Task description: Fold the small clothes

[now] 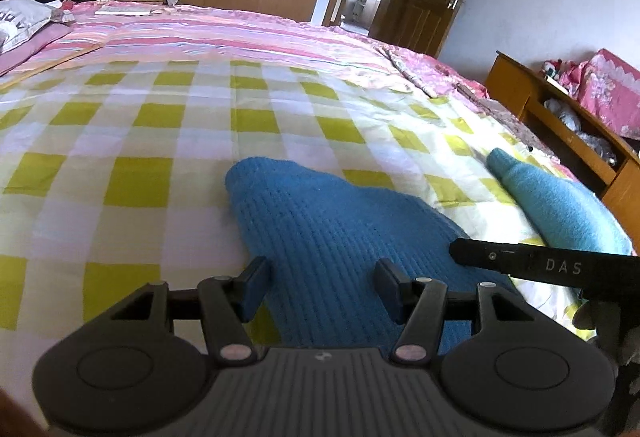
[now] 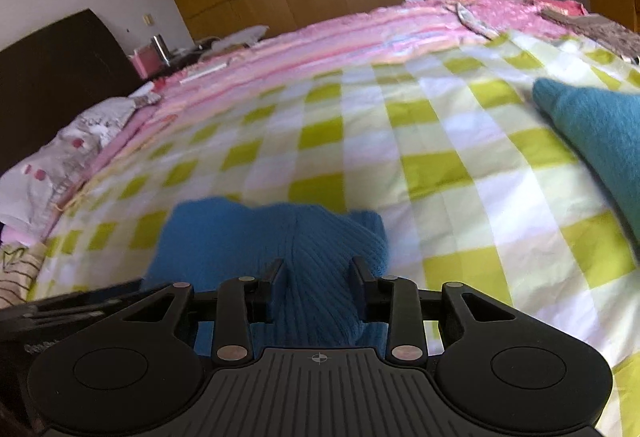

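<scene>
While the blue knit garment (image 1: 332, 237) lay on the checked bedspread (image 1: 120, 141), long axis running near-to-far, left gripper (image 1: 322, 279) gaped over it — right gripper (image 2: 318, 273) pinched a raised fold.

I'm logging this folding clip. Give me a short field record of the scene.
surface: bed with green-and-white checked sheet
main item: blue ribbed knit garment, lying on the sheet
second item: lighter teal garment, to its right, apart
left gripper: open, above the blue knit
right gripper: fingers either side of a raised knit ridge; grip unclear
</scene>
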Demonstrator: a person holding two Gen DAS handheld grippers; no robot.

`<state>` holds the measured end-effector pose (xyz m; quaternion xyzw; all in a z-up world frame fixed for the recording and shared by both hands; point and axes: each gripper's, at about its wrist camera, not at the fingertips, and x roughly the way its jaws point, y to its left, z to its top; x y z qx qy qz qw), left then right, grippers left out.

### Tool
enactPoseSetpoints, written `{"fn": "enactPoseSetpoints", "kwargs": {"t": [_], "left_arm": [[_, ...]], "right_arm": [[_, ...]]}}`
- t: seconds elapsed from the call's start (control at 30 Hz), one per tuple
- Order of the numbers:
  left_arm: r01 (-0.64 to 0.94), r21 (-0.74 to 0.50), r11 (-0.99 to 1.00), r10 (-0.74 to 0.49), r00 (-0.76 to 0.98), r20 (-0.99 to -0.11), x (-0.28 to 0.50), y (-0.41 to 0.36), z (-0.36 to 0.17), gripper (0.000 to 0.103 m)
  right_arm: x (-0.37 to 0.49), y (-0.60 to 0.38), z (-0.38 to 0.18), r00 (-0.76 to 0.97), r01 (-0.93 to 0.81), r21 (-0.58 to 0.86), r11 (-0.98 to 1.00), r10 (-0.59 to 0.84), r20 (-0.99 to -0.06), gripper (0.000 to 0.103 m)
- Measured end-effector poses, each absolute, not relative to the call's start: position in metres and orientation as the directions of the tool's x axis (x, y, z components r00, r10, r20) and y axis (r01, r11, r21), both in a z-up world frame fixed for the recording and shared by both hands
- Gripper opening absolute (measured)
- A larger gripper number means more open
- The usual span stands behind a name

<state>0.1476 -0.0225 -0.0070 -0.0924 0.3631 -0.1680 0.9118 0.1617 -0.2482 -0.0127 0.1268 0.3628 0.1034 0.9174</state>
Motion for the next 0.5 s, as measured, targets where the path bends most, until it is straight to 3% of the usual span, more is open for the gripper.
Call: {"fn": "enactPoseSetpoints", "kwargs": {"t": [0.23,0.5], "left_arm": [[0.218,-0.282,0.934,-0.353,0.673,-0.649,0.144,-0.026,-0.004,0.064],[0.218,-0.229,0.949,-0.315,0.691,-0.650,0.120,-0.025,0.009,0.063]], "right_arm": [[0.163,-0.257,-0.021,0.707,-0.071,0.342,0.937,0.289,-0.645,0.032],[0.132,-0.257,0.012,0.754,-0.091,0.325,0.941,0.278,-0.596,0.032]]}}
